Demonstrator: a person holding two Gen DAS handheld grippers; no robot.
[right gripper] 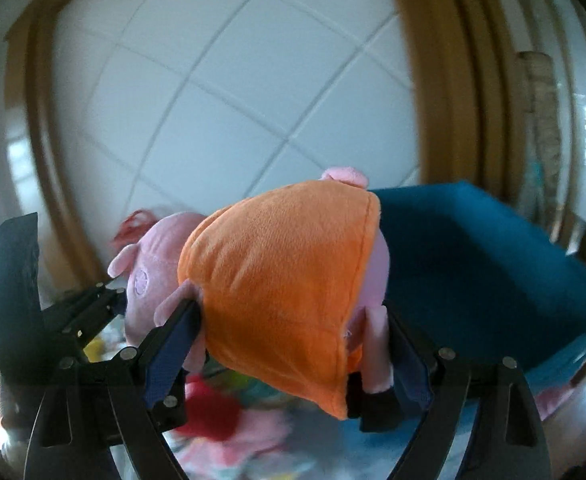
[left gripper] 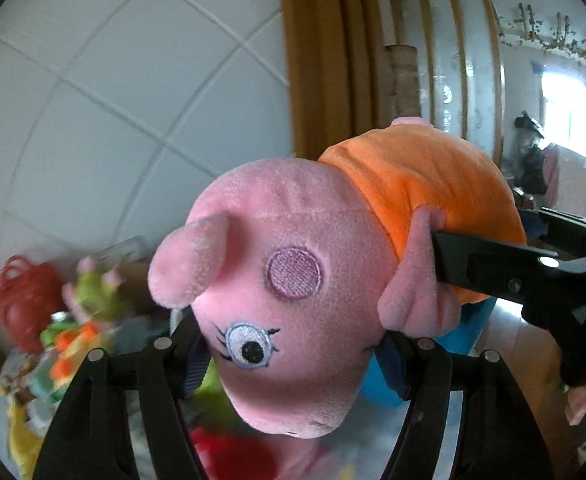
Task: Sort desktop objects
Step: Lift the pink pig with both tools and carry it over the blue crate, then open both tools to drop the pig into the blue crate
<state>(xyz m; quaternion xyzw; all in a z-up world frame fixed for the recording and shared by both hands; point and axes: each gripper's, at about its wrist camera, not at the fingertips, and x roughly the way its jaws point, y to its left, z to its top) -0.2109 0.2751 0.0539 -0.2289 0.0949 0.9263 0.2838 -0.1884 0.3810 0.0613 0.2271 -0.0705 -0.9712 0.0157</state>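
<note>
Pig plush [left gripper: 293,264] held aloft above the toy pile [left gripper: 65,344]: left gripper [left gripper: 293,356] clamps its head, right gripper [right gripper: 293,344] clamps its orange body, beside the blue bin [right gripper: 473,264].

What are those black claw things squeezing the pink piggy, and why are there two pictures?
Those are tongs that a person holds, one in each hand, each carrying a small camera. One picture looks along the left tongs, which squeeze the head of the plush pig. The other looks along the right tongs, squeezing its orange-dressed body. Together they hold the pig up in the air. Below lies a blurry pile of colourful toys, and a blue bin sits just behind.
</note>
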